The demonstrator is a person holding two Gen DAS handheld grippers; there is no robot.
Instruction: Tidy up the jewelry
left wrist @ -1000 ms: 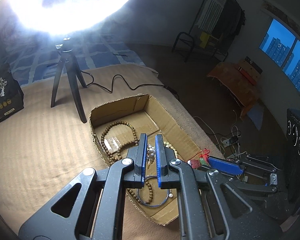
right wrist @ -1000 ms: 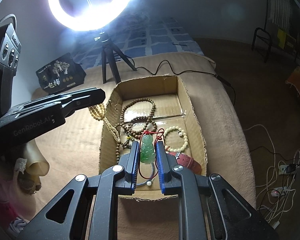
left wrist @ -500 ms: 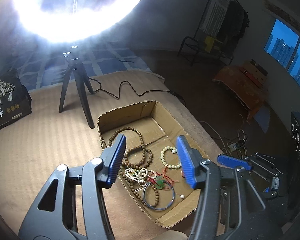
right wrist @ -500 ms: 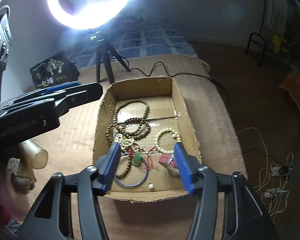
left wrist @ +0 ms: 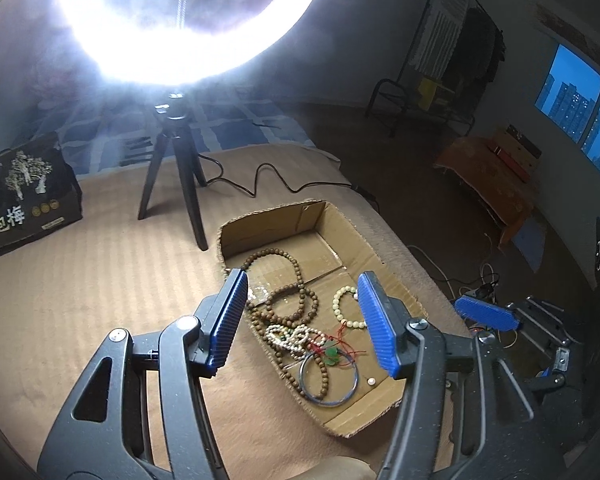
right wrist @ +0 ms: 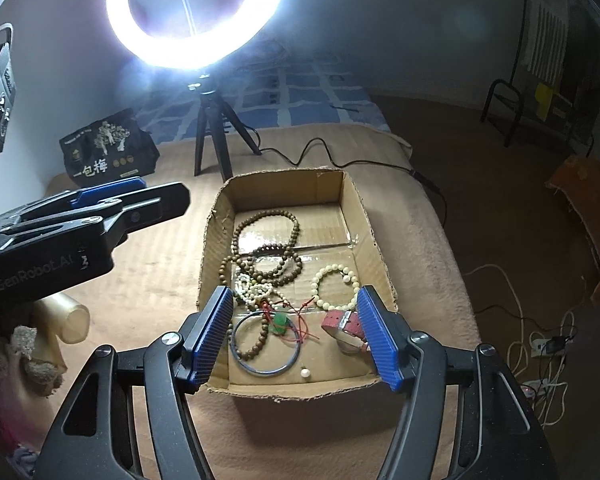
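An open cardboard box [right wrist: 352, 200] [left wrist: 348, 228] on the tan bed holds jewelry: brown wooden bead strings [right wrist: 266, 246] [left wrist: 288, 296], a cream bead bracelet [right wrist: 334, 286] [left wrist: 346, 306], a white bead string [right wrist: 254, 290], a green jade pendant on red cord [right wrist: 280, 322] [left wrist: 332, 354], a blue bangle [right wrist: 268, 344] [left wrist: 328, 378], a red-strapped watch [right wrist: 344, 326] and a loose pearl [right wrist: 306, 374]. My right gripper [right wrist: 296, 330] is open and empty above the box's near end. My left gripper [left wrist: 302, 316] is open and empty above the box's left side; it also shows in the right wrist view [right wrist: 112, 216].
A lit ring light on a black tripod [right wrist: 212, 132] [left wrist: 176, 184] stands behind the box, its cable [right wrist: 340, 156] trailing right. A black printed bag [right wrist: 108, 154] [left wrist: 24, 192] sits at the back left. A beige cup [right wrist: 66, 318] lies left of the box. Cables lie on the floor at right [right wrist: 540, 344].
Both grippers opened. The right one let go of the green pendant and the left one let go of the white beads; both now lie in the box. Both grippers pulled back and up.
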